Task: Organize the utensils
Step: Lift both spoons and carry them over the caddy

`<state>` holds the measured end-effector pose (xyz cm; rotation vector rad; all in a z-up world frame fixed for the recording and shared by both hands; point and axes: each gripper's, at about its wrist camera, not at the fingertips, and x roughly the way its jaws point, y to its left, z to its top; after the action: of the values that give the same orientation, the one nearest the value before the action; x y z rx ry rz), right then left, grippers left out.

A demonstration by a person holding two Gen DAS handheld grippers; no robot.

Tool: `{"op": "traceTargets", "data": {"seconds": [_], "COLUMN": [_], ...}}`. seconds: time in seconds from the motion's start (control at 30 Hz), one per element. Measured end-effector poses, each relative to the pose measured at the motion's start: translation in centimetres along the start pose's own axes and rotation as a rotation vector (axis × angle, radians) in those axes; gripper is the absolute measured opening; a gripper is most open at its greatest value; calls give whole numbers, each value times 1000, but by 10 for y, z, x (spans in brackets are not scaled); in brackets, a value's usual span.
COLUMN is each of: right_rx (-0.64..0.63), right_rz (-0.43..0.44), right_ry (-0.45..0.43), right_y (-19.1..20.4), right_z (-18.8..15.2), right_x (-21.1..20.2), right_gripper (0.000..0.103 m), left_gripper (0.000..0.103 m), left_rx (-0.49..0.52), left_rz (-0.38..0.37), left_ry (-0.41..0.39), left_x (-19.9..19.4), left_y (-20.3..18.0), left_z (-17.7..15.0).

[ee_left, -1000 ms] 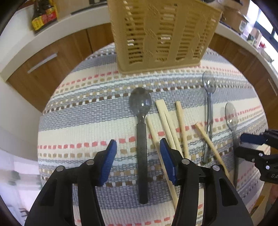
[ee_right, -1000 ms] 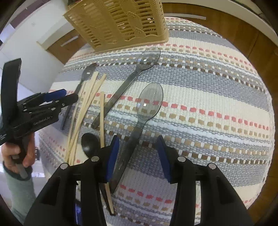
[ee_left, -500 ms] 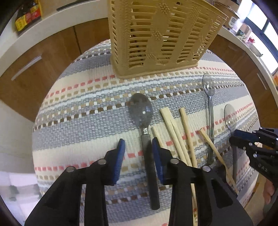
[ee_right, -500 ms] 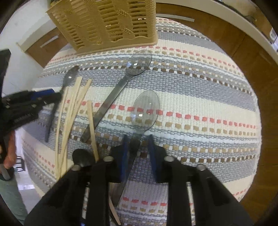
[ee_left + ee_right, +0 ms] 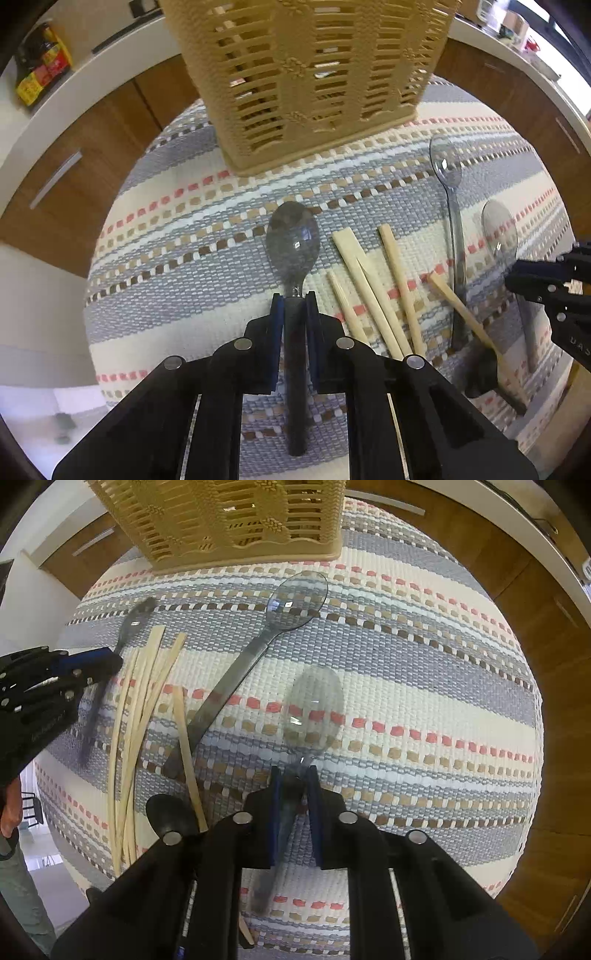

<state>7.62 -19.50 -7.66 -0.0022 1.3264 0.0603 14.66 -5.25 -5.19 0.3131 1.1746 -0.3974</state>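
On the striped mat [image 5: 177, 258], left gripper [image 5: 294, 302] is clamped on the dark-handled spoon [image 5: 293, 240], near the mat's middle, bowl toward the slatted basket [image 5: 306, 74] at the far edge. Right gripper [image 5: 294, 775] is clamped on the clear spoon [image 5: 316, 710]. Chopsticks [image 5: 369, 288] and a second clear spoon [image 5: 295, 602] lie between them.
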Motion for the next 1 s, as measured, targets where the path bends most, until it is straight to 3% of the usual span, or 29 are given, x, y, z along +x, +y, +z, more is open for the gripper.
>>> {"op": "traceTargets", "data": {"seconds": [0.13,0.37,0.57,0.77,1.0], "right_rx": [-30,-77,-108,-117,-92], "right_rz": [35,120,136,148,130], "right_ry": [-92,-311,-601,-830,-985], "right_y": [-6,-14,-15,-25,-26], "right_z": [-9,-8,5,34,74], "right_x": [-17,-78,-156,-205,-213], "right_gripper": [8,8,8,8,8], "left_gripper": [10,10,10,10,10], "left_rx": [-53,-96,-134,-173,-205], "left_rz": [-84,-211,-317,-247,-200], "left_ry": [-97,-350,-594,-792,-943], "left_x": [-19,-103,-171,-211,-218], "left_y": [9,28,35,26,28], "left_z": [-6,-12,6,32,54]}}
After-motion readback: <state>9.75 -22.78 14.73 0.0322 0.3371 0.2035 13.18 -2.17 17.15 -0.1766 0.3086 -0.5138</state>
